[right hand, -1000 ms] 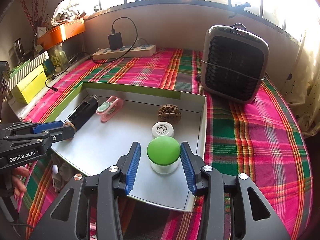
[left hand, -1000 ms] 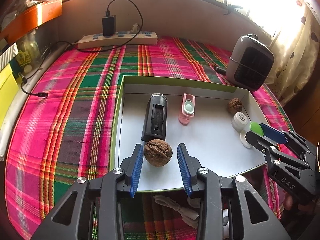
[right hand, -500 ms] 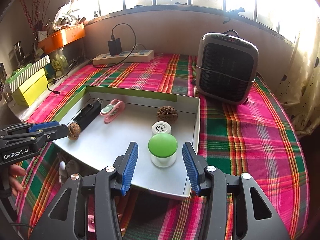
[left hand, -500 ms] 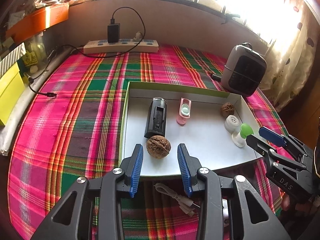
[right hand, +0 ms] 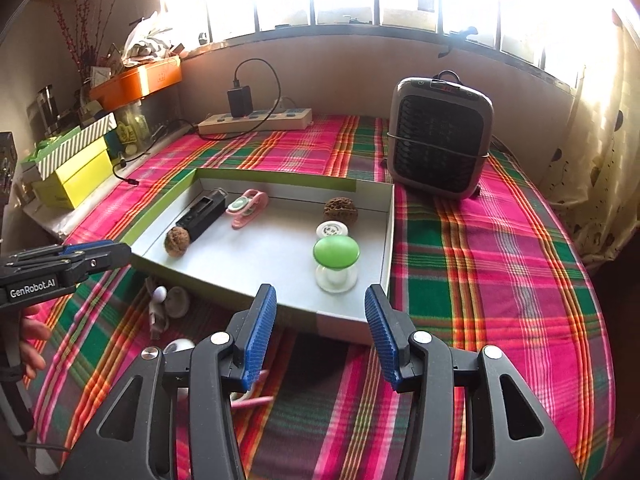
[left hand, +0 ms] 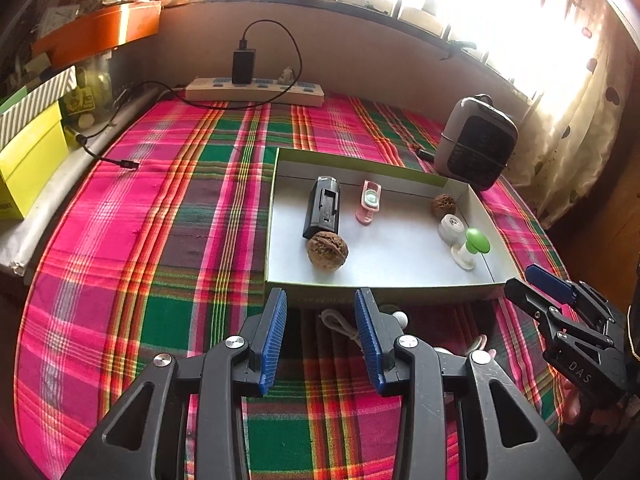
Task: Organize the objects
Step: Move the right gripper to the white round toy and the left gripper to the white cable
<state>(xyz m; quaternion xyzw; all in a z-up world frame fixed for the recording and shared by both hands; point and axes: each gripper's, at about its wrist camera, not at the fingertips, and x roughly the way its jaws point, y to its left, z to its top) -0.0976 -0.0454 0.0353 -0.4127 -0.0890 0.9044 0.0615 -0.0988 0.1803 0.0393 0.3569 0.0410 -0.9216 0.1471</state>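
Note:
A shallow green-edged box lid (left hand: 400, 286) (right hand: 344, 326) lies on the plaid cloth. In it are a walnut (left hand: 327, 255) (right hand: 177, 241), a black device (left hand: 323, 208) (right hand: 202, 213), a pink clip (left hand: 369, 201) (right hand: 246, 207), a second walnut (left hand: 444, 205) (right hand: 340, 210), a white cap (left hand: 451, 226) (right hand: 331, 230) and a green-topped jar (left hand: 472, 246) (right hand: 336, 264). My left gripper (left hand: 320, 328) is open and empty, just short of the lid's near wall. My right gripper (right hand: 320, 328) is open and empty, also in front of the lid.
Small items lie on the cloth before the lid: a white cord (left hand: 344, 328), a white ball (right hand: 160, 293) and a pink piece (right hand: 256, 400). A grey heater (right hand: 438, 136) stands at the back right, a power strip (left hand: 254, 90) by the wall, yellow boxes (left hand: 28, 160) at left.
Both grippers have pulled back and up out of the lid. The walnut and the green-topped jar, earlier between the fingers, now stand free in the lid.

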